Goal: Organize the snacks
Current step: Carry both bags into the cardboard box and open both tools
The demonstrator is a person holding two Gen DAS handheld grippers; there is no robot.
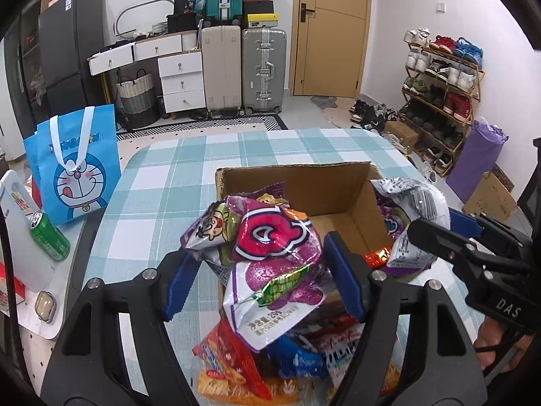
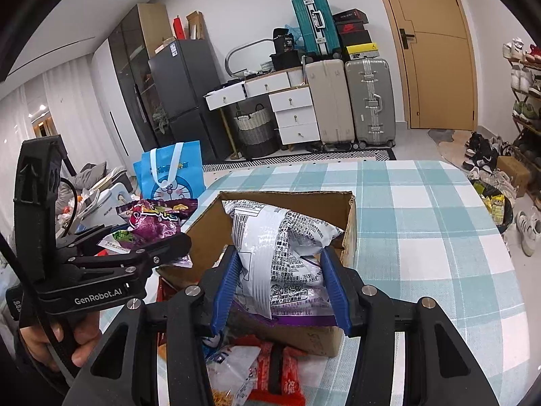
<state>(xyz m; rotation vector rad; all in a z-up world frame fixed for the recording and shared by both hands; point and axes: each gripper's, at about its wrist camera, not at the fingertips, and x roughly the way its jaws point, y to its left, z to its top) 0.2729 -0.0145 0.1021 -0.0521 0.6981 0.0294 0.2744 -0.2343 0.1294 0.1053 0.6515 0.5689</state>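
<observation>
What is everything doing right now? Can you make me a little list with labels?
left gripper: shut on purple snack bags
right gripper: shut on a white snack bag
cardboard box: open, on the checked tablecloth
loose snacks: piled in front of the box
blue cartoon bag: upright, left of the table
green can: beside the blue bag

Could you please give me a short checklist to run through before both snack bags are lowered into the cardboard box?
1. Left claw shut on the shiny purple and pink snack bag: ok.
2. Right claw shut on the white printed snack bag: ok.
3. Brown cardboard box open at the top: ok.
4. Bare floor left inside the box: ok, some shows.
5. Both bags clear of the box walls: cannot tell.
</observation>
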